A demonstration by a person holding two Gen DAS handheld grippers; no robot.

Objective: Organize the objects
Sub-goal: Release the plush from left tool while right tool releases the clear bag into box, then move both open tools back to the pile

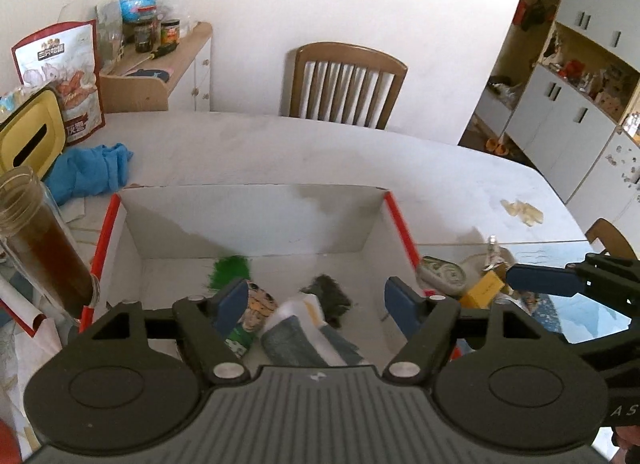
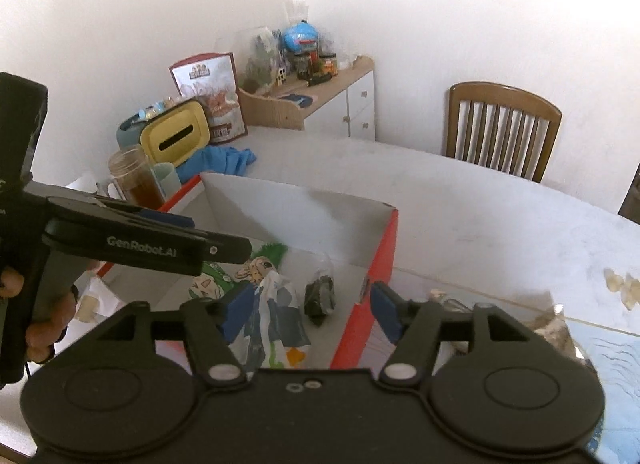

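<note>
An open white cardboard box with red edges (image 1: 256, 220) (image 2: 304, 204) sits on the table. Inside lie a green-haired cartoon packet (image 1: 232, 270) (image 2: 256, 268), a grey-white folded cloth or packet (image 1: 304, 336) (image 2: 280, 316) and a dark crumpled item (image 1: 330, 292) (image 2: 320, 296). My left gripper (image 1: 318, 302) is open and empty, hovering over the box. My right gripper (image 2: 310, 314) is open and empty over the box's right wall; one of its fingers (image 1: 540, 278) shows in the left wrist view. Right of the box lie a round tin (image 1: 444, 274) and a small yellow box (image 1: 484, 290).
A jar of brown liquid (image 1: 44, 248) (image 2: 134, 180), a blue cloth (image 1: 92, 172) (image 2: 224, 160), a yellow tissue box (image 1: 28, 136) (image 2: 176, 136) and a snack bag (image 1: 68, 76) stand left of the box. A wooden chair (image 1: 344, 84) is behind the table.
</note>
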